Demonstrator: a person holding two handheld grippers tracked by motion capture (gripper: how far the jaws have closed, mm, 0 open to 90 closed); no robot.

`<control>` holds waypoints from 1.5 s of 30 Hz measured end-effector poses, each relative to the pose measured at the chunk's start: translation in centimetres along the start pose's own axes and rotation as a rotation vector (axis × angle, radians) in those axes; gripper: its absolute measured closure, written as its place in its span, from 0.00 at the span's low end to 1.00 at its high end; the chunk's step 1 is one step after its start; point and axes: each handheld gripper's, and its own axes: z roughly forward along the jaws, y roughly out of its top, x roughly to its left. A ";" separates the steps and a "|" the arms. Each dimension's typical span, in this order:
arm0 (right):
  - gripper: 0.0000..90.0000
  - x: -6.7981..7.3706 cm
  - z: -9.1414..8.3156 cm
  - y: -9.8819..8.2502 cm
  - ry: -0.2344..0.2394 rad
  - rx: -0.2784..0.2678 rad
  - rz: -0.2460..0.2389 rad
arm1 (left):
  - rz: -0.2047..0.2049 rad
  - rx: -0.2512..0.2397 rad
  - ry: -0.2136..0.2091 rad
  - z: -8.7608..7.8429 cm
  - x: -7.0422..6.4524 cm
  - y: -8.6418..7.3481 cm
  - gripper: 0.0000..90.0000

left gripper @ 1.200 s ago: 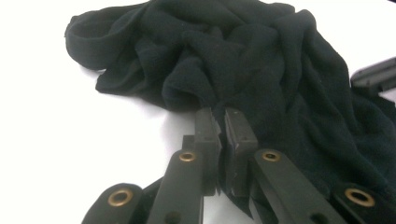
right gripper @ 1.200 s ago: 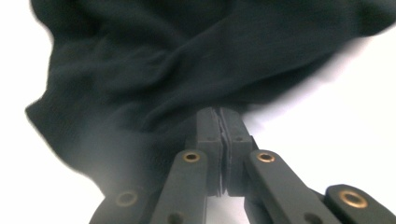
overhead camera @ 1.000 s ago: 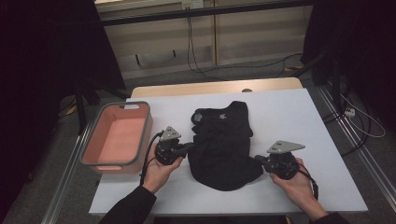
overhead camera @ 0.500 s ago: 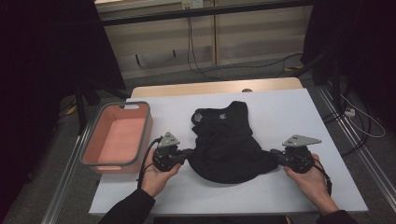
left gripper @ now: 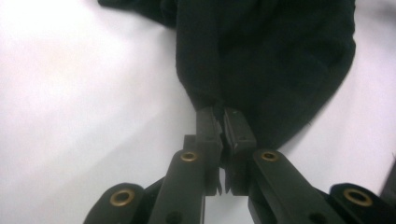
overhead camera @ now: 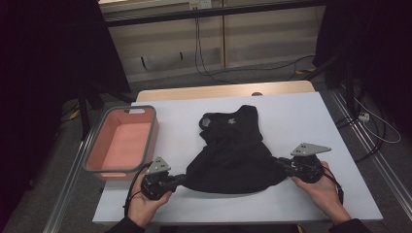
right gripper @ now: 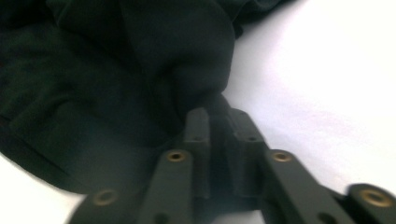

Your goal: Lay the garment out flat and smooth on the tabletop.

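- Pink bin point(overhead camera: 121, 143): at the left of the white table point(overhead camera: 311, 116), open side up, nothing inside, just beside the left hand point(overhead camera: 143, 206).
- Left tool point(overhead camera: 180, 179): clamped on the near left corner of the black garment point(overhead camera: 235, 155); in the left gripper view, jaws pressed together with a pinch of cloth point(left gripper: 219, 100) between the tips.
- Black garment: spread flat at the middle of the table, neck end pointing away, hem stretched between the two tools.
- Right tool point(overhead camera: 282, 163): at the near right corner of the hem; jaws just parted a little, cloth point(right gripper: 205, 88) lying between them in the right gripper view; whether the pads press on it cannot be told.
- Risk, left side: thin pinch at the very tips; a sharp pull likely to slip the corner free.
- Risk, right side: loosened jaws likely to drop the corner, leaving the hem slack and bunched.
- Risk, both: uneven pulling apt to drag the garment askew towards the bin.
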 end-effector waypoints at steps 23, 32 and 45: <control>0.74 -2.5 0.5 -1.0 -0.002 0.061 0.012 | 0.034 0.033 0.037 2.2 1.1 0.9 0.53; 0.63 -1.0 1.4 -1.1 0.067 0.109 -0.033 | 0.072 0.059 0.034 5.5 0.9 2.8 0.47; 0.99 0.8 1.1 -0.8 0.091 0.143 -0.060 | 0.072 0.145 -0.017 5.5 0.1 1.8 0.98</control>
